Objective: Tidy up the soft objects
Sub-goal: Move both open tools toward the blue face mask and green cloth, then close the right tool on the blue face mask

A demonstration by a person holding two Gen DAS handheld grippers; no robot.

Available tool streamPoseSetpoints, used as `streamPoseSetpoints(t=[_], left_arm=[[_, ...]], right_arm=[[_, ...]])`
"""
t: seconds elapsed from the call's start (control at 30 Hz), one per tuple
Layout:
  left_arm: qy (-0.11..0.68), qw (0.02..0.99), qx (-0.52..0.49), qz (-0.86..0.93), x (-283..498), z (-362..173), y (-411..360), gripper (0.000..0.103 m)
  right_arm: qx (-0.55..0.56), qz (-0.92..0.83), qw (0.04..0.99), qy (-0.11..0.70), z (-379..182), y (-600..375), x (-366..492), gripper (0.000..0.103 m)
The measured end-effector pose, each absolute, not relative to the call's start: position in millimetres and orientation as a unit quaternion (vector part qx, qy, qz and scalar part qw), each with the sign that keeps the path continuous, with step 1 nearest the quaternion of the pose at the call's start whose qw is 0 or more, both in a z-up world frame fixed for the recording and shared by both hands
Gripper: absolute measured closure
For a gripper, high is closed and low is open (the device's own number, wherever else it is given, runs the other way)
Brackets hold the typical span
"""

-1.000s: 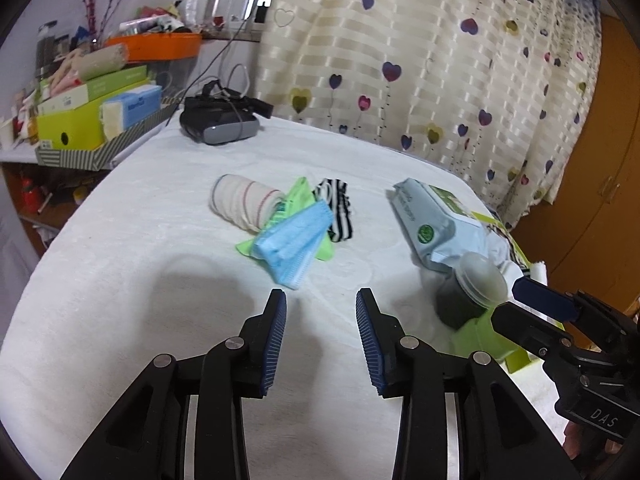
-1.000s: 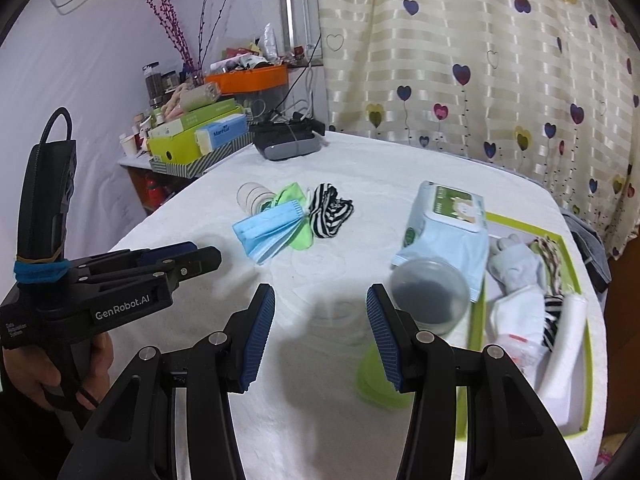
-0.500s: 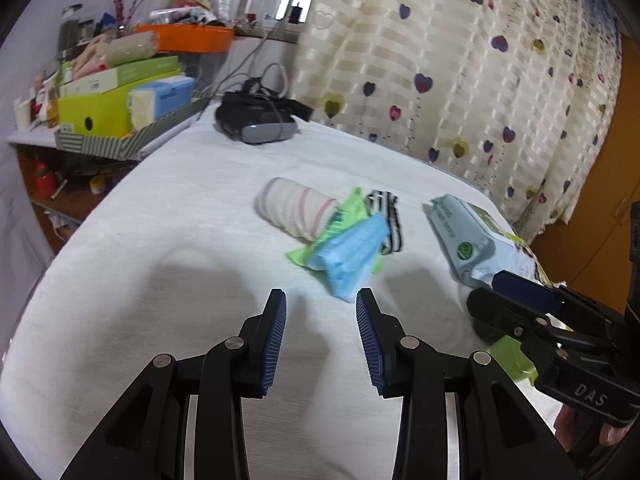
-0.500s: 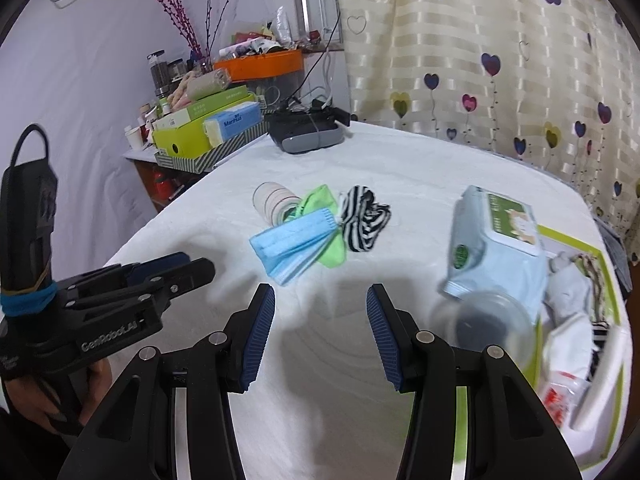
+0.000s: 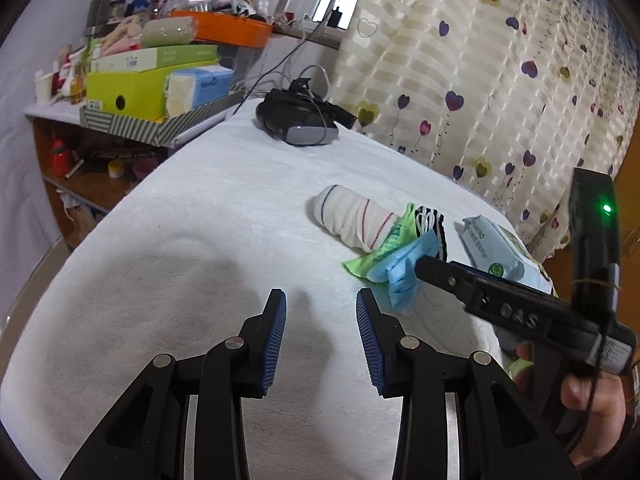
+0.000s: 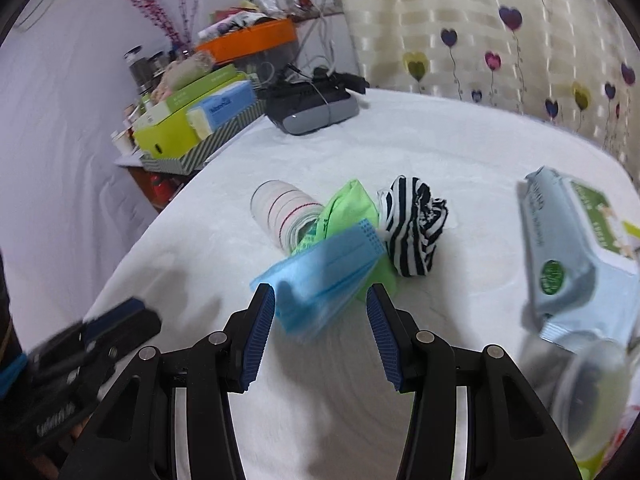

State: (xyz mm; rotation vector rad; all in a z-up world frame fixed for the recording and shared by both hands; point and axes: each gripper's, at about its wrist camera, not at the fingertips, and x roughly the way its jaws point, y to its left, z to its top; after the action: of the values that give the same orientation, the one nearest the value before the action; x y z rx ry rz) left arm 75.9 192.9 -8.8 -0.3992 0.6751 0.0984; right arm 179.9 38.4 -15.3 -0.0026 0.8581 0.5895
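Note:
A small pile lies on the white tablecloth (image 6: 460, 152): a blue face mask (image 6: 320, 276) on top of a green cloth (image 6: 352, 204), a rolled white sock with red stripes (image 6: 280, 212) to the left and a black-and-white striped cloth (image 6: 414, 232) to the right. My right gripper (image 6: 321, 304) stands open just short of the blue mask, its tips either side of the mask's near end, not touching. My left gripper (image 5: 321, 308) is open over bare cloth, left of the blue mask (image 5: 402, 276) and the rolled sock (image 5: 350, 218). The right gripper's fingers (image 5: 448, 276) cross in front of the mask.
A pale blue wet-wipes pack (image 6: 568, 248) lies to the right, with a clear lidded cup (image 6: 592, 392) below it. A black headset (image 6: 312, 108) sits at the far table edge. A shelf with a striped tray of boxes (image 5: 160, 88) stands at the far left.
Both grippers have moved forward and left toward the pile. The right gripper has come close to the blue mask; the green tray of sorted items has slid out of its view.

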Motion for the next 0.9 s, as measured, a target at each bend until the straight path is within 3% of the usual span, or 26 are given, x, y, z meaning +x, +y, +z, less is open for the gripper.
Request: streamPoseSetpoints(t=[0.67,0.7,0.73,0.8,0.9], left_arm=[[0.34,0.918,-0.197,0.047,83,-11,191,0.068],[0.34,0.919,-0.196,0.047,83,-10,191,0.068],[0.341,0.918,-0.195,0.048,83,-10,190,0.068],[0.34,0.919,-0.195,0.049,83,-9,189,0.068],[0.341,0.919,-0.192,0.048,84,-5,184,0.068]], right_arm=[[0.034,0.253,0.86,0.443,-32,56,208,0.054],[0.031,0.256,0.861,0.438,-30,55,206,0.059],[0.025,0.257,0.864,0.432,-28,54,205,0.073],[0.021,0.262,0.867,0.424,-25,52,201,0.086],[0.013,0.272,0.869,0.413,-20,49,195,0.095]])
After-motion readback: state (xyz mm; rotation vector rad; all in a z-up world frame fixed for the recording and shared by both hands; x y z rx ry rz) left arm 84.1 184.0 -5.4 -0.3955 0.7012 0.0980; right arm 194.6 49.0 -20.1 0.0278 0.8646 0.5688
